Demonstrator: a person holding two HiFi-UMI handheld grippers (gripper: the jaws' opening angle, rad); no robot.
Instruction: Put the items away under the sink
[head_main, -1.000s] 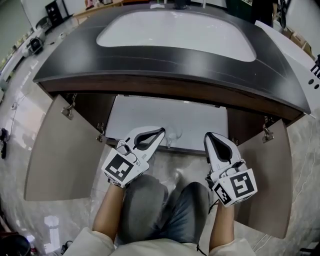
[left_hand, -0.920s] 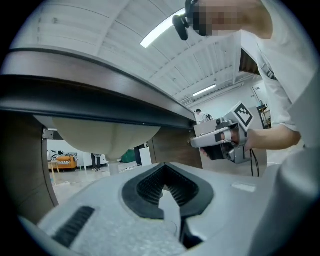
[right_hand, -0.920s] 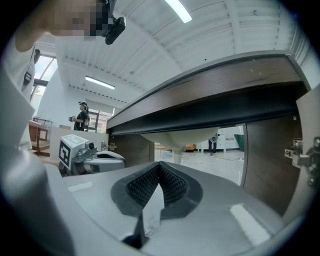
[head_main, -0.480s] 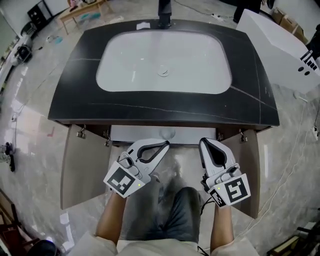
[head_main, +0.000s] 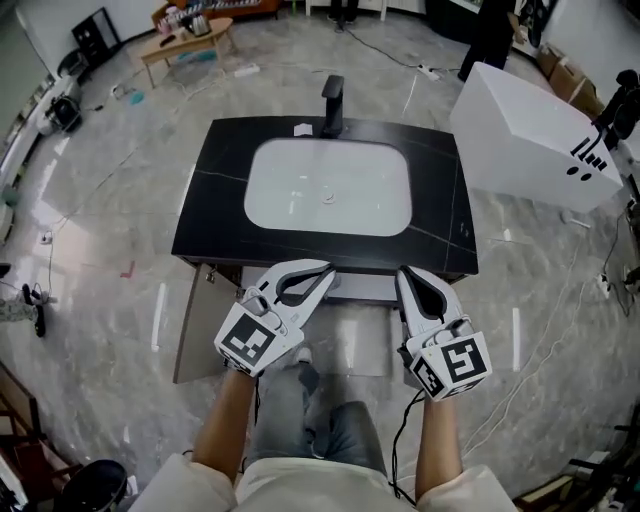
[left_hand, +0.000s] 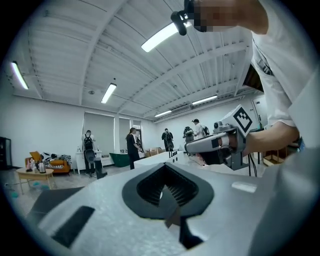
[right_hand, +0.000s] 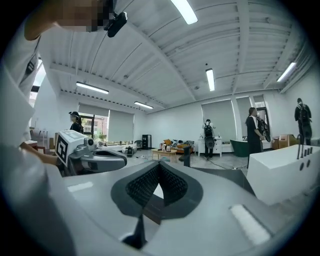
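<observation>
The left gripper (head_main: 327, 270) and the right gripper (head_main: 404, 272) are hovering side by side with a clear gap between them, both pointing away from the person across the room. The jaws of each are sitting pressed together at the tips, with nothing between them.

The sink (head_main: 328, 188) is lying ahead of and well below both grippers, set in a black countertop (head_main: 215, 215) whose front edge is running just beyond the jaw tips in the head view. The faucet (head_main: 332, 105) is standing at the far edge, past the basin. Below the left gripper and to its outer side, a cabinet door (head_main: 195, 325) is hanging open, its free edge jutting toward the person. The person's legs (head_main: 310, 420) are showing beneath and behind the grippers.

Bare marble floor (head_main: 100, 250) is spreading wide beyond the left gripper's outer side. On the right gripper's outer side a large white tub (head_main: 530, 140) is standing near the countertop's corner, and cables (head_main: 560, 340) are trailing over the floor there.
</observation>
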